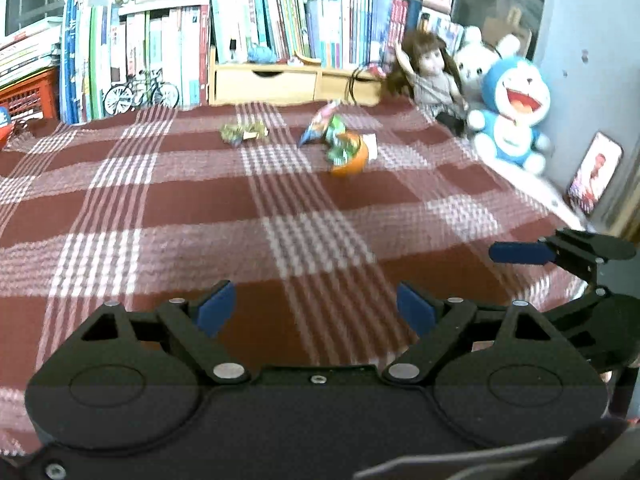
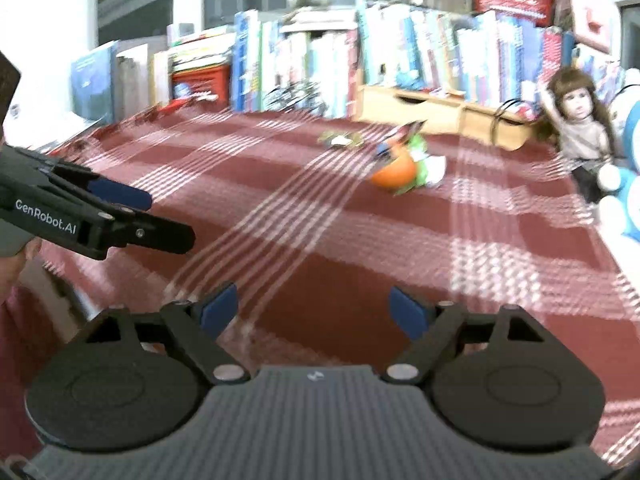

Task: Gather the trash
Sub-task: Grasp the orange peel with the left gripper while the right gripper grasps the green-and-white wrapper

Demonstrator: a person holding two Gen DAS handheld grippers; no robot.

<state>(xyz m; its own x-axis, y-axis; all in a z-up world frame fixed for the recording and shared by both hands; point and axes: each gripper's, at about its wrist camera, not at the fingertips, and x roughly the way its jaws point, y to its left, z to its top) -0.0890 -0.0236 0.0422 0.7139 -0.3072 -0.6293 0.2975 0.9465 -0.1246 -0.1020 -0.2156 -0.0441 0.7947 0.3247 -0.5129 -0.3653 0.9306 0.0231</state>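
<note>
An orange bowl (image 1: pixel 352 162) lies tipped on the red plaid cloth (image 1: pixel 200 208) with crumpled colourful wrappers (image 1: pixel 332 132) stuffed in and around it. A separate crumpled wrapper (image 1: pixel 242 133) lies to its left. My left gripper (image 1: pixel 316 308) hovers low over the near cloth, open and empty, far from the trash. In the right wrist view the same orange bowl (image 2: pixel 394 172) and the small wrapper (image 2: pixel 340 139) sit mid-table, blurred. My right gripper (image 2: pixel 310 310) is open and empty, also well short of them. Each gripper shows in the other's view at the edge.
Books (image 1: pixel 256 28) and a wooden drawer box (image 1: pixel 296 80) line the back. A doll (image 1: pixel 430 76), a white plush and a blue plush toy (image 1: pixel 514 112) sit at the right. A toy bicycle (image 1: pixel 140 90) and a red crate (image 1: pixel 28 96) stand back left.
</note>
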